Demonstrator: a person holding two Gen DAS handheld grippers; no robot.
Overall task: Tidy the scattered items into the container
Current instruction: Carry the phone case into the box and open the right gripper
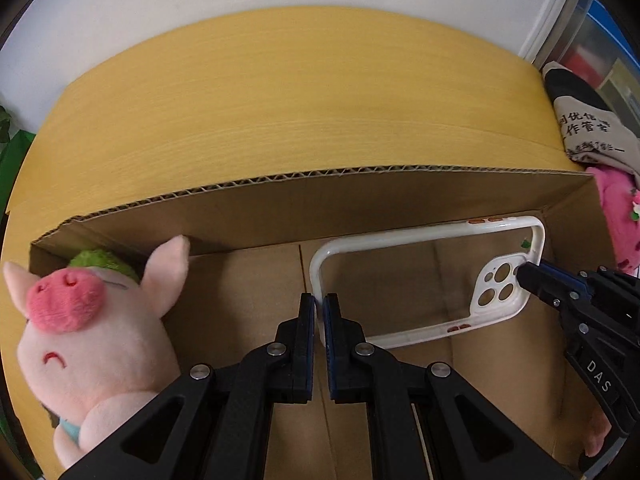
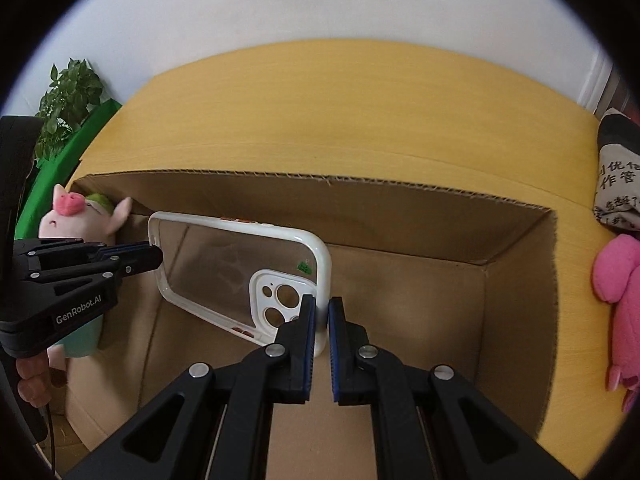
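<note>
A clear phone case with a white rim (image 1: 424, 280) hangs inside an open cardboard box (image 1: 280, 216). My left gripper (image 1: 320, 304) is shut on the case's short end away from the camera cut-out. My right gripper (image 2: 322, 308) is shut on the other short end, beside the camera cut-out, and it shows in the left wrist view (image 1: 524, 274) too. The case also shows in the right wrist view (image 2: 240, 268), held above the floor of the box (image 2: 400, 308). A pink pig plush (image 1: 92, 344) lies at the box's left end; it shows in the right wrist view (image 2: 76, 216).
The box stands on a yellow wooden table (image 1: 300, 92). A pink plush (image 2: 620, 280) and a printed cloth bag (image 2: 616, 176) lie on the table right of the box. A green plant (image 2: 68, 100) stands at the far left. A white wall is behind.
</note>
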